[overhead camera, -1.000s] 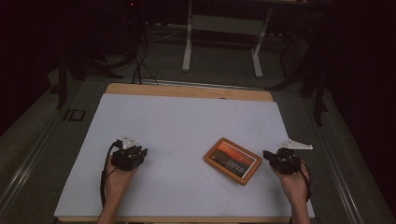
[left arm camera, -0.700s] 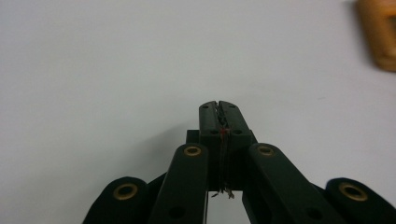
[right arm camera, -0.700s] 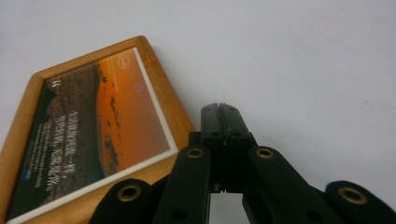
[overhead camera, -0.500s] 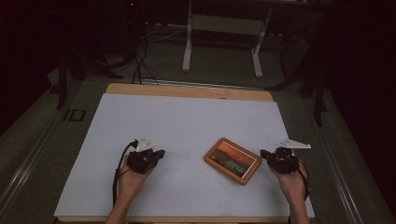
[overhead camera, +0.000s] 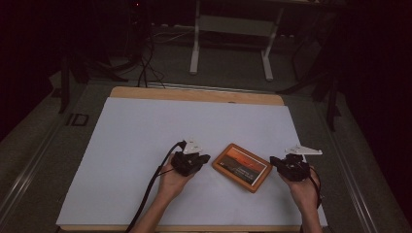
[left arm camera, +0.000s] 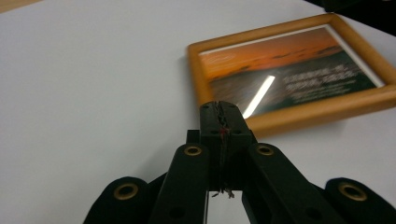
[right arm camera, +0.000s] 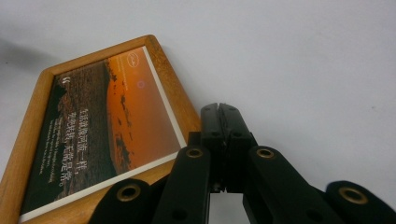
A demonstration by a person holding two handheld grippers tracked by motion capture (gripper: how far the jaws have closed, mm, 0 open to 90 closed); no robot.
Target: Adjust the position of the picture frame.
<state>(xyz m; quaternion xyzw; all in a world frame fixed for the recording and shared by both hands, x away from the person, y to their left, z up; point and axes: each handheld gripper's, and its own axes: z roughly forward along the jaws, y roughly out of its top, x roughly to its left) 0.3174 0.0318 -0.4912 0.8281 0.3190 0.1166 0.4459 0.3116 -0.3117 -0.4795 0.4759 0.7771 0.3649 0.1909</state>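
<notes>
- lay flat on the white bench [overhead camera: 126, 145], wooden picture frame [overhead camera: 242, 167], turned askew, between both tongs.
- left tongs [overhead camera: 203, 159] pinched fully together on nothing, tip just beside the frame's near corner, probably set to nudge or square it.
- right tongs [overhead camera: 276, 161] likewise closed and empty, close by the frame's opposite edge, likely as a stop.

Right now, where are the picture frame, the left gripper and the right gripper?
picture frame [overhead camera: 242, 167]: high view, middle of the glass.
left gripper [overhead camera: 207, 157]: high view, tip of the shut jaws.
right gripper [overhead camera: 272, 160]: high view, tip of the shut jaws.
</notes>
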